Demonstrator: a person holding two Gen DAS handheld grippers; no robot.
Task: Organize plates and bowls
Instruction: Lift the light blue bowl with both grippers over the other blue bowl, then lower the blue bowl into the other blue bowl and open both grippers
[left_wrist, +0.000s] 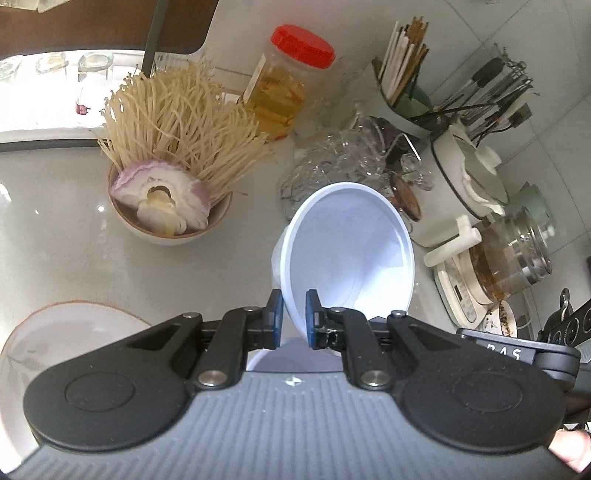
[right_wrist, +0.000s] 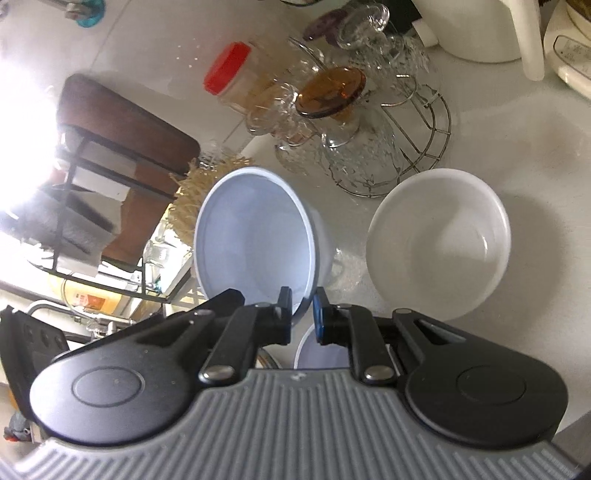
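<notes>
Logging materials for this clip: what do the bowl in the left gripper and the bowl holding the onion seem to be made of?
Held bowl: probably thin plastic, pale bluish-white, semi-matte; light glows through its wall. Onion bowl: likely glazed ceramic, with a thick, glossy off-white wall and brownish rim.

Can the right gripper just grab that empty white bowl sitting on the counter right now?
Probably not yet. The right gripper is shut on the rim of a pale blue bowl, so its jaws are full. The white bowl sits uncovered on the counter, with nothing blocking the way.
</notes>
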